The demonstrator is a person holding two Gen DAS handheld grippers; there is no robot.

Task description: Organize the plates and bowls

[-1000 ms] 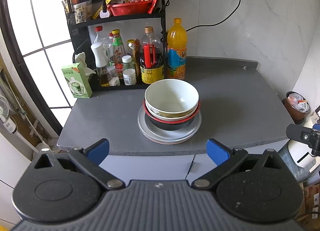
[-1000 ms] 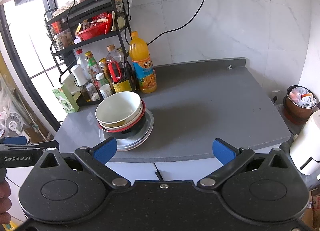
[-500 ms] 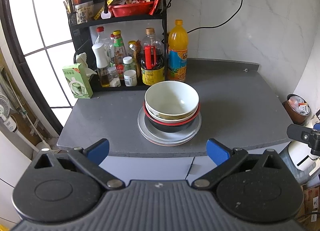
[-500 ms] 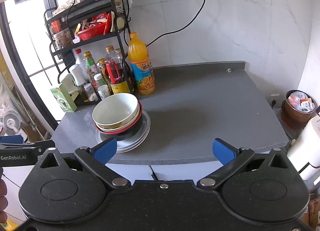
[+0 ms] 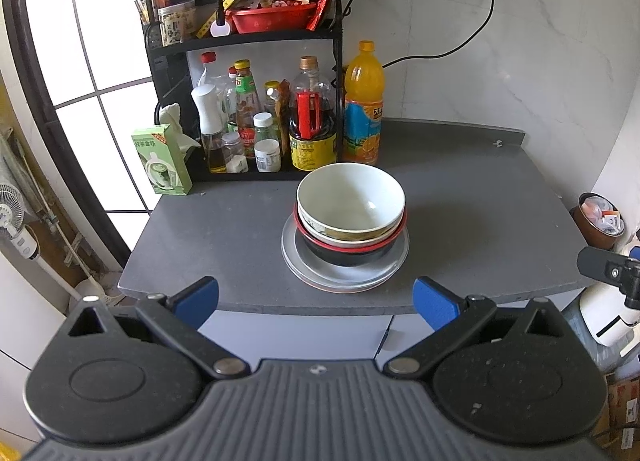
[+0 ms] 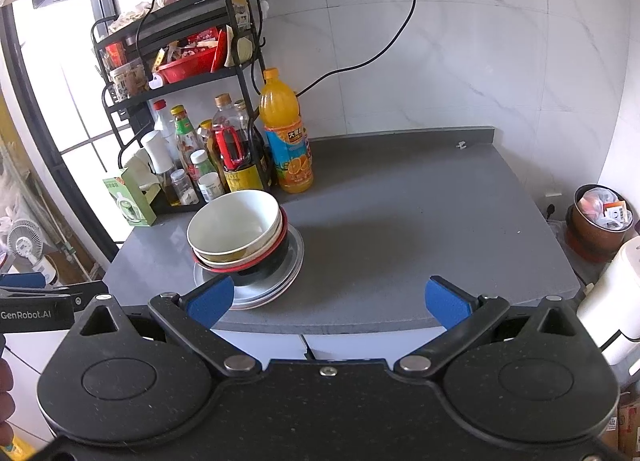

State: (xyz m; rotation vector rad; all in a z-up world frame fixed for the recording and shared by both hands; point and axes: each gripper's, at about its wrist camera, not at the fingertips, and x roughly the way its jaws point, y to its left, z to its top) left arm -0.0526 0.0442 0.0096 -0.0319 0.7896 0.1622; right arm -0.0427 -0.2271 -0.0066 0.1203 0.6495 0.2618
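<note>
Left claw (image 5: 316,299) wide, empty; right claw (image 6: 328,299) wide, empty. Both backed slightly from counter (image 5: 460,221) since a second ago. Bowls (image 5: 351,201) nested on plates (image 5: 308,265), ahead of left claw, ahead-left of right. Stack looks finished.

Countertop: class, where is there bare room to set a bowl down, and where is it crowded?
Bare countertop lies right of the stacked bowls, from the orange juice bottle to the right edge. A narrower patch lies left of the stack. Crowded: the back-left corner, with condiment bottles and green carton.
</note>
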